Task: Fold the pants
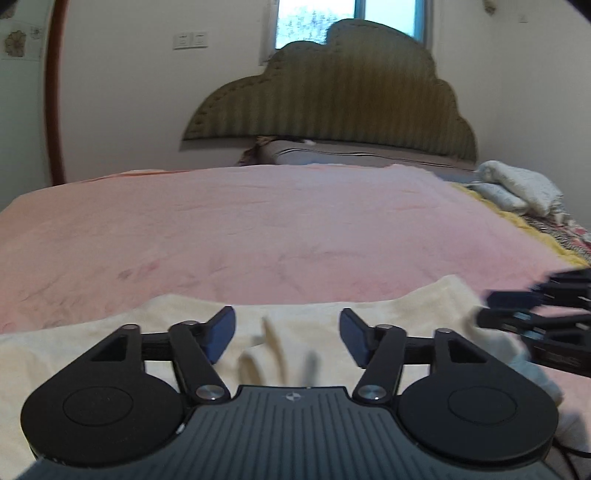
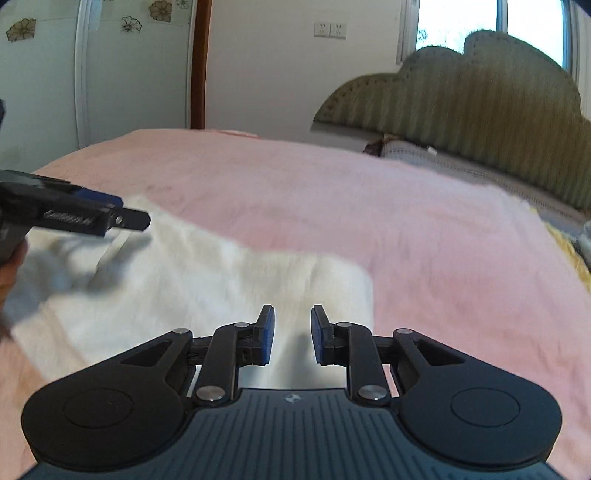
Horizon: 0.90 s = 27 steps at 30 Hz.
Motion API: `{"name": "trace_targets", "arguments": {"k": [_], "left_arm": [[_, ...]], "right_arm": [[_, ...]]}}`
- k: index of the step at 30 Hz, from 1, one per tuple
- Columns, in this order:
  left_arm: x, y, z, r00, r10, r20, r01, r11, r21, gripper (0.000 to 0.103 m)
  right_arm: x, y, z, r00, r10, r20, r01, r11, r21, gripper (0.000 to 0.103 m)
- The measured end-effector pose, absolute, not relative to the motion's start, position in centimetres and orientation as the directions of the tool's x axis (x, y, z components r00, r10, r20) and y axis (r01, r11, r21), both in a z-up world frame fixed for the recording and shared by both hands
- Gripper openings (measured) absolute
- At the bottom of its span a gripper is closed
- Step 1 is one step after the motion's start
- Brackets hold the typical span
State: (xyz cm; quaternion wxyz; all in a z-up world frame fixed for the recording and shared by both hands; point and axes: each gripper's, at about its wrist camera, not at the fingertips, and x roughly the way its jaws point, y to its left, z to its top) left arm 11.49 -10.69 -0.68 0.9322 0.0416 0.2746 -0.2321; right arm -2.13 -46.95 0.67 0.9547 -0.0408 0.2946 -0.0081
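On the pink bed (image 1: 258, 229) lie cream pants (image 2: 207, 273), rumpled, seemingly folded. Left gripper (image 1: 287, 334) hovers over them, fingers spread wide; right gripper (image 2: 293, 334) likewise apart, empty. Green headboard (image 1: 332, 99) backs a window (image 1: 317, 22).

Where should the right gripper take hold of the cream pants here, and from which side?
At the pants' right-hand edge, just ahead of the right gripper. The cloth lies flat on the pink blanket, so only an edge offers a lip. Come in low from the near side, open jaws straddling that edge. The left gripper, also open, hovers over the other part.
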Motion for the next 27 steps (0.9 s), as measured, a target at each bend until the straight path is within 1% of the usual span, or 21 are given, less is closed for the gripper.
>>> {"name": "trace_targets", "arguments": {"k": [2,4,5,6,9,11,12,15,16,17,19,20,22,24,27], "left_arm": [[11.7,-11.9,-1.3,0.709,-0.422,-0.565,0.489,0.871,-0.037,0.072],[12.1,-13.0,-3.0,0.672,-0.397,-0.626,0.517,0.856,0.012,0.073],[12.3,-13.2,-3.9,0.661,-0.366,-0.654,0.511,0.859,0.035,0.07],[12.1,-13.0,-4.3,0.661,-0.355,-0.662,0.502,0.864,0.038,0.068],[10.9,-11.4,-3.8,0.679,-0.386,-0.625,0.491,0.871,-0.005,0.07],[10.0,-10.9,-3.5,0.67,-0.398,-0.627,0.514,0.858,0.005,0.072],[9.5,-10.8,-3.6,0.662,-0.401,-0.633,0.533,0.846,0.021,0.074],[8.3,-11.2,-5.2,0.638,-0.387,-0.666,0.57,0.818,0.071,0.078],[7.7,-11.0,-5.5,0.653,-0.388,-0.65,0.561,0.824,0.072,0.078],[7.4,-10.7,-5.5,0.659,-0.391,-0.643,0.554,0.83,0.063,0.078],[6.9,-9.9,-5.0,0.648,-0.408,-0.643,0.554,0.832,0.031,0.078],[6.7,-9.4,-4.8,0.65,-0.41,-0.64,0.549,0.835,0.022,0.079],[6.4,-8.2,-4.2,0.679,-0.384,-0.626,0.515,0.856,0.034,0.082],[6.2,-6.7,-3.7,0.721,-0.339,-0.604,0.46,0.886,0.052,0.086],[6.7,-4.4,-3.2,0.769,-0.257,-0.585,0.361,0.93,0.066,0.088]], "right_arm": [[0.9,-47.1,0.7,0.818,-0.032,-0.575,-0.018,0.997,-0.081,0.021],[3.4,-47.0,-0.6,0.769,-0.033,-0.639,-0.014,0.998,-0.068,0.021],[4.7,-47.0,-1.7,0.733,-0.039,-0.679,-0.017,0.997,-0.076,0.02],[5.3,-47.0,-2.5,0.712,-0.045,-0.701,-0.021,0.996,-0.085,0.02],[3.1,-45.2,-1.5,0.75,-0.092,-0.654,-0.002,0.99,-0.142,0.021],[1.0,-43.6,-0.8,0.773,-0.066,-0.631,-0.027,0.99,-0.136,0.022],[0.0,-42.8,-0.9,0.774,-0.033,-0.632,-0.057,0.991,-0.122,0.023],[-2.3,-40.8,-2.4,0.74,0.014,-0.673,-0.129,0.984,-0.122,0.025],[-2.6,-40.4,-3.1,0.74,0.003,-0.672,-0.127,0.982,-0.137,0.025],[-3.0,-40.4,-3.2,0.759,-0.004,-0.651,-0.106,0.986,-0.13,0.025],[-2.8,-40.4,-2.8,0.76,-0.019,-0.65,-0.047,0.995,-0.084,0.026],[-2.9,-39.8,-2.3,0.779,-0.007,-0.627,-0.053,0.996,-0.076,0.026],[-2.9,-38.3,-1.5,0.813,0.062,-0.579,-0.1,0.994,-0.034,0.026],[-2.2,-36.9,-1.2,0.822,0.125,-0.555,-0.153,0.988,-0.003,0.026],[-1.0,-34.3,-2.0,0.804,0.142,-0.577,-0.194,0.98,-0.03,0.026]]}}
